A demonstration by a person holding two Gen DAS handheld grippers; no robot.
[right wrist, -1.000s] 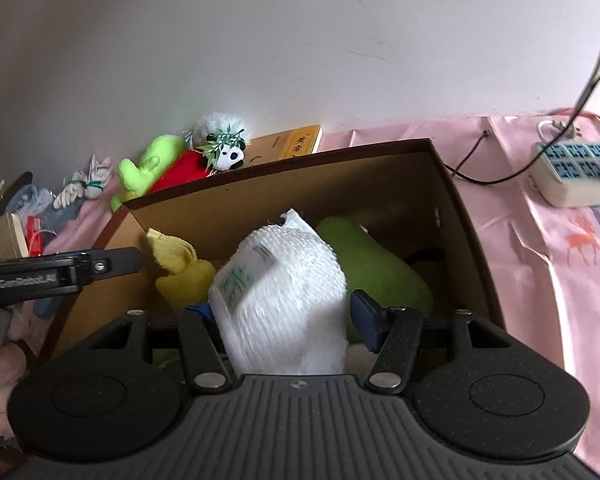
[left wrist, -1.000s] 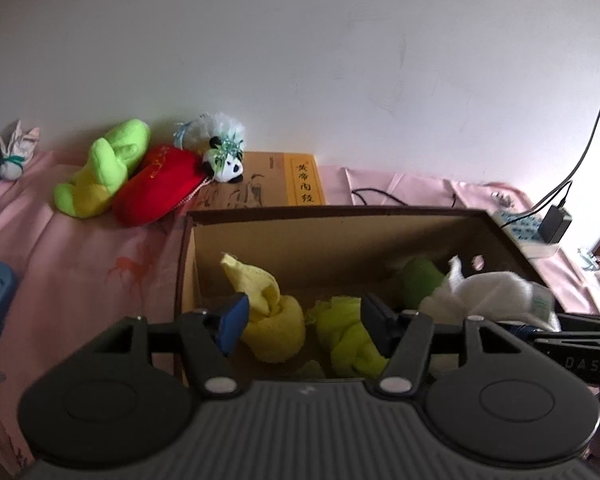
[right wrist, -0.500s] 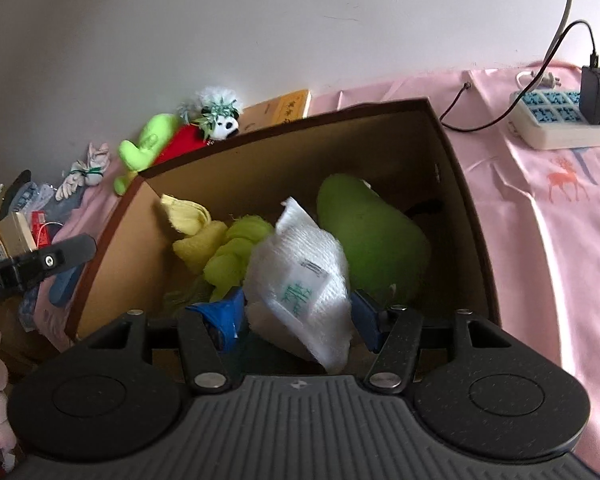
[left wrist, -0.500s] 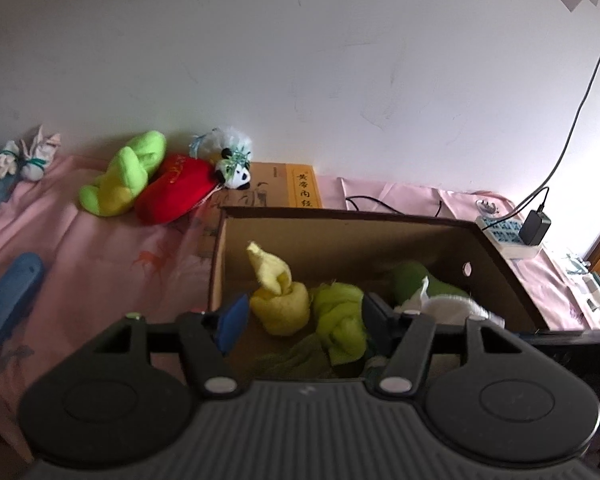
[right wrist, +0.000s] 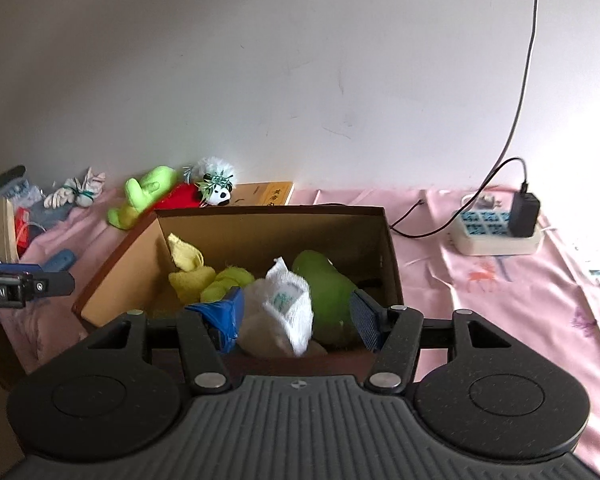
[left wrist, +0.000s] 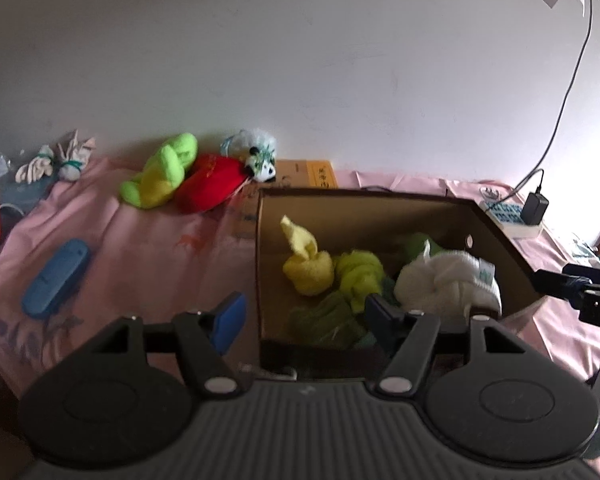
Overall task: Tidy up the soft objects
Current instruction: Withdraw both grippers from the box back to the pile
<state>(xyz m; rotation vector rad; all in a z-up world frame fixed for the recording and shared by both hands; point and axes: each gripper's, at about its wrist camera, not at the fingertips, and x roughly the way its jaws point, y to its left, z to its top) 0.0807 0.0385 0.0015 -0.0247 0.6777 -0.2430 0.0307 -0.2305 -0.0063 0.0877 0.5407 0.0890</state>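
Left wrist view: the left gripper (left wrist: 302,316) hangs wide open and empty at the cardboard box (left wrist: 496,228), where the white towel bundle (left wrist: 446,286) lies, so a drop-off looks done and the green plush (left wrist: 160,172) outside looks next. Right wrist view: the right gripper (right wrist: 296,316) is spread wide around the towel bundle (right wrist: 280,312), gripping nothing; contact is unclear.

It looked like a home, likely a bedroom: a pink deer-print sheet (right wrist: 500,300) covered the surface under the cardboard box (right wrist: 260,232). Behind the box, plush toys (left wrist: 160,176) and a book (right wrist: 268,194) lay against a plain white wall (right wrist: 300,80). Right of the box sat a power strip (right wrist: 496,232).
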